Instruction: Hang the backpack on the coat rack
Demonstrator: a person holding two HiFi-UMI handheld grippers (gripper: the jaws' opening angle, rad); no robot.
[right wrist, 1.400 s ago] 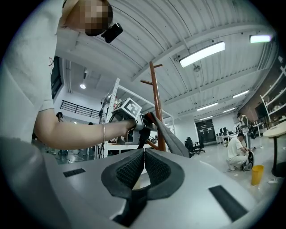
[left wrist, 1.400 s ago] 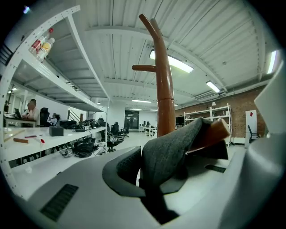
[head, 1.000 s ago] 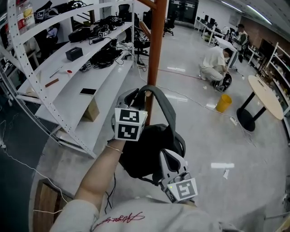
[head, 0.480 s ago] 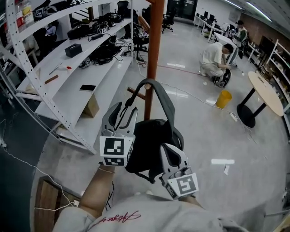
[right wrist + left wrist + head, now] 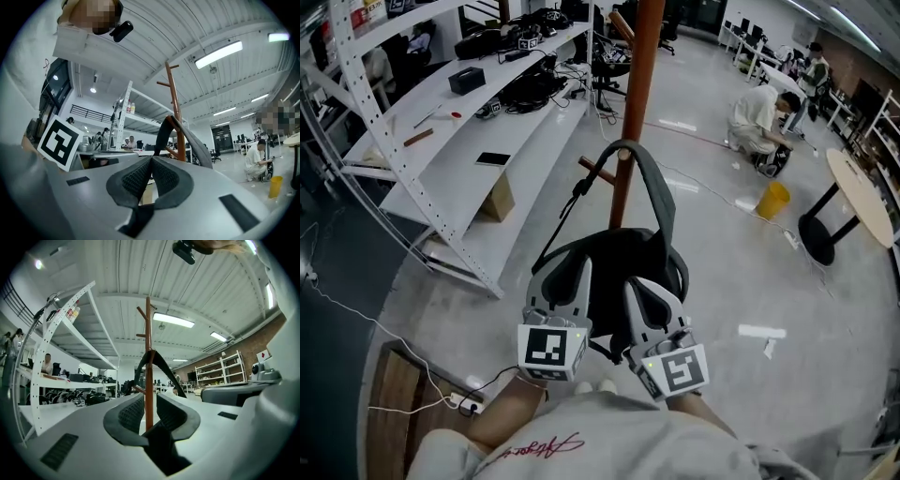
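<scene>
Backpack [image 5: 614, 272] is on the coat rack [image 5: 636, 84]. Its broad grey webbing strap [image 5: 654, 192] loops over a short angled peg [image 5: 595, 171], and the black, soft, rounded body sags below, close against the pole. The pole is a smooth round shaft of reddish-brown wood, with more stubby pegs higher up.

Left gripper [image 5: 565, 277] sits just left of the bag, and I see white moulded shells with a marker cube [image 5: 550, 349] behind them. From its own camera the jaws are closing but stand apart. The black pads [image 5: 131, 413] are ribbed and curved, and nothing sits between them. Only the far pole shows through the slot.

Right gripper [image 5: 654, 298] sits low on the bag's right side, up against the fabric. Its jaws are closed, and its knurled rubber pads [image 5: 138, 180] meet at the tips and splay into a V below. The strap's dark inner leg drops right behind those tips. I cannot tell whether any webbing is nipped there.

Surroundings: white perforated metal shelving [image 5: 441, 141] to the left, a glossy grey floor [image 5: 722, 281], a yellow bucket [image 5: 773, 199], and a pale round table [image 5: 862, 197] on a black pedestal.
</scene>
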